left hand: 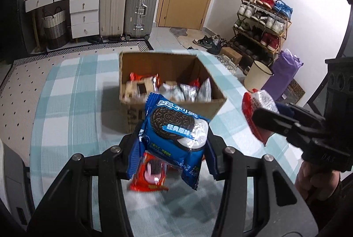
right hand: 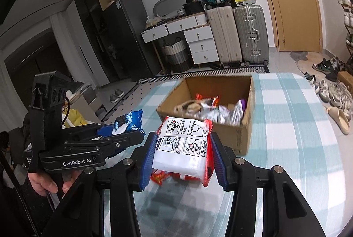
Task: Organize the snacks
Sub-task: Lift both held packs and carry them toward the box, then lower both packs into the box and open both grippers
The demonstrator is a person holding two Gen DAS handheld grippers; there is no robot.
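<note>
A blue Oreo packet [left hand: 174,133] is clamped upright in my left gripper [left hand: 172,148], which is shut on it above the checked tablecloth. Below it on the cloth lies a red snack packet [left hand: 152,175]. My right gripper [right hand: 184,155] is shut on a red and white snack packet [right hand: 184,146], printed side facing the camera. That packet [left hand: 258,109] and the right gripper [left hand: 262,117] also show at the right of the left wrist view. An open cardboard box [left hand: 211,109] [right hand: 242,133] with several wrapped snacks inside stands just beyond both grippers. The left gripper [right hand: 130,139] with the Oreo packet [right hand: 128,123] appears at the left of the right wrist view.
The table carries a blue and white checked cloth [left hand: 72,117] [right hand: 293,137]. Behind it stand suitcases [left hand: 141,9], a white drawer unit [left hand: 85,16], a shoe rack [left hand: 262,25] and a cream bin [left hand: 257,76]. A person's hand [right hand: 48,181] holds the left gripper.
</note>
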